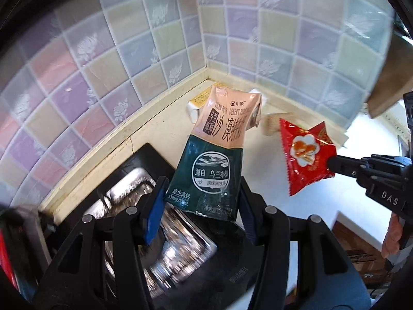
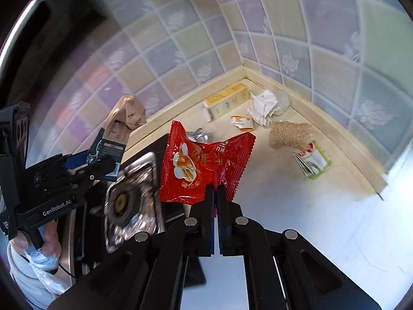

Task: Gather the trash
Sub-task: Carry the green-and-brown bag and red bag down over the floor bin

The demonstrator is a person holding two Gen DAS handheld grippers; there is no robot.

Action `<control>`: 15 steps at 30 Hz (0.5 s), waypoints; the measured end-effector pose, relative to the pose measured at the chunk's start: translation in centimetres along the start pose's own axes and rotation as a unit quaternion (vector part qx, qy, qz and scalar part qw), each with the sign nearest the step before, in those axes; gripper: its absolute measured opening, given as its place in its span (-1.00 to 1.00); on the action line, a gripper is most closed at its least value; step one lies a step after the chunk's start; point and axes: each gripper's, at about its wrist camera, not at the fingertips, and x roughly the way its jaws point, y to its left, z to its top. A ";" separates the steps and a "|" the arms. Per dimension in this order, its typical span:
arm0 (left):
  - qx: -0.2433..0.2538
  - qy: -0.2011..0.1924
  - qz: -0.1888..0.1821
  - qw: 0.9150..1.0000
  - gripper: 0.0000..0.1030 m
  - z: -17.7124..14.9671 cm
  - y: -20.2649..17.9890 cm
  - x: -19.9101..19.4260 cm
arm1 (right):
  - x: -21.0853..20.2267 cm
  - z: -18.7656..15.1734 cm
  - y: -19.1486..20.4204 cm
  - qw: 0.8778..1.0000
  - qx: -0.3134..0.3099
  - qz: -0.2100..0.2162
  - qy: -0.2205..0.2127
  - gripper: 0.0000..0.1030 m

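The left gripper (image 1: 201, 201) has its fingers (image 1: 155, 206) clamped on the bottom of a milk carton (image 1: 214, 155). The carton is dark green below and pale pink on top, and its top is squashed. It is held up in the air, above the stove (image 2: 129, 201) and the pale surface (image 2: 296, 206).

The right gripper (image 2: 215, 199) has its fingers (image 2: 207, 214) pressed together on the lower edge of a red snack wrapper (image 2: 201, 165). The wrapper is crinkled and also hangs in the air, just beside the carton.

More trash lies on the surface in the corner by the tiled wall (image 2: 180, 38). A yellow box (image 2: 227, 100) lies on its side next to the wall. A crumpled white paper (image 2: 263, 107) sits just beside it. A small orange and white scrap (image 2: 241, 123) lies in front of the two. A bit of silver foil (image 2: 198, 135) peeks out behind the red wrapper. A brown scrubby sponge (image 2: 289, 134) lies near the wall, and a green and white packet (image 2: 313, 160) sits close to it.

A hand (image 2: 49, 242) holds the left gripper's handle, with a thin plastic bag (image 2: 44, 271) bunched under it.
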 end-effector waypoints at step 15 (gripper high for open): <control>-0.097 -0.017 0.020 0.995 -0.05 -17.0 -14.6 -12.4 | -13.4 -16.7 -4.4 0.997 -0.064 0.037 0.007 -0.97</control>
